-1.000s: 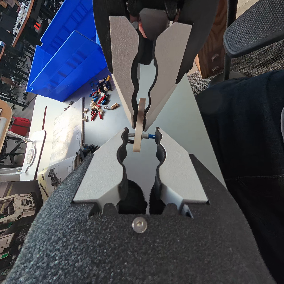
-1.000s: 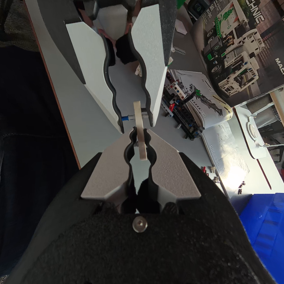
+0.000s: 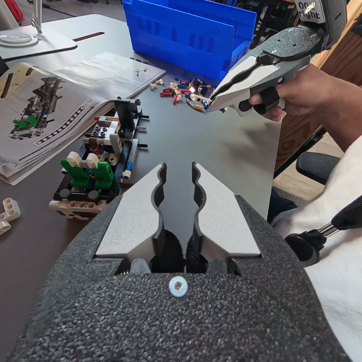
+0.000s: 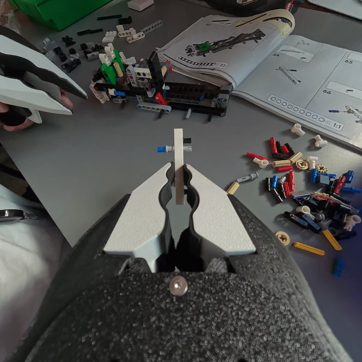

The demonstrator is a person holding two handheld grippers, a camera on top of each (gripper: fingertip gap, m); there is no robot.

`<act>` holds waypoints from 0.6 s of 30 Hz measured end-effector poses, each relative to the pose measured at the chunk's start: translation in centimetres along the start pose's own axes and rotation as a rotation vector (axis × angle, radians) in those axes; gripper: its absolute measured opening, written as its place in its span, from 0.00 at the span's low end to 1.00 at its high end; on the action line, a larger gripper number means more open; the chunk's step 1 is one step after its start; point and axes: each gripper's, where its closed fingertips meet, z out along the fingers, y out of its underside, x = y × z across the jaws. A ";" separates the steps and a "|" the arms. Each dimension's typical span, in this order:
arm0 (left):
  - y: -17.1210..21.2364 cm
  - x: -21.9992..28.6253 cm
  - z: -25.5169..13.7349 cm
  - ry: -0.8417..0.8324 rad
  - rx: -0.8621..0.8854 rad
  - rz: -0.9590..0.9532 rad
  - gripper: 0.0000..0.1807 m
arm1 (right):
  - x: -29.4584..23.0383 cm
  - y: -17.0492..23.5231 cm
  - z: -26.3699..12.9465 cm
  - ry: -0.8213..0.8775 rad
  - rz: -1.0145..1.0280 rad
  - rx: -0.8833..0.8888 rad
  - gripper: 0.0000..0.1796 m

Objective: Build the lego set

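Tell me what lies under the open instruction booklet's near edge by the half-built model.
In the left wrist view the instruction booklet overlaps the rear end of the half-built model, its curled pages resting against it. Elsewhere it lies on the grey table; anything beneath the pages is hidden.

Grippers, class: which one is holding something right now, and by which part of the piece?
The right gripper pinches the white beam by its lower half; the pinned end sticks out. The left gripper is open and empty.

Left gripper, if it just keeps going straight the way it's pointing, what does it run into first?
The left gripper, jaws open and empty, points along bare grey table. Nothing lies close ahead; the first things in that line look like the loose pins scattered before the blue bin, though depth is hard to judge.
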 end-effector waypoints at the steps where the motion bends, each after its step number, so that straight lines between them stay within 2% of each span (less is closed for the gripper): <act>1: 0.2 -0.1 0.1 0.014 -0.013 -0.025 0.14 | 0.1 -0.1 0.2 -0.009 0.006 -0.014 0.04; 4: 0.6 -0.4 0.5 0.049 -0.051 -0.106 0.15 | -1.7 0.7 1.3 -0.118 -0.022 -0.150 0.04; 7: 0.6 -0.5 0.6 0.075 -0.055 -0.143 0.16 | -2.2 1.5 2.9 -0.090 -0.109 -0.249 0.04; 9: 0.4 -0.5 0.4 0.077 -0.040 -0.146 0.16 | -2.9 1.7 3.7 -0.121 -0.074 -0.293 0.04; 15: 0.1 -0.5 0.3 0.037 -0.016 -0.096 0.15 | -3.3 1.4 4.7 -0.129 -0.104 -0.276 0.05; 18: -2.7 0.2 -0.3 0.049 0.031 -0.029 0.15 | -3.4 1.2 4.6 -0.127 -0.106 -0.254 0.11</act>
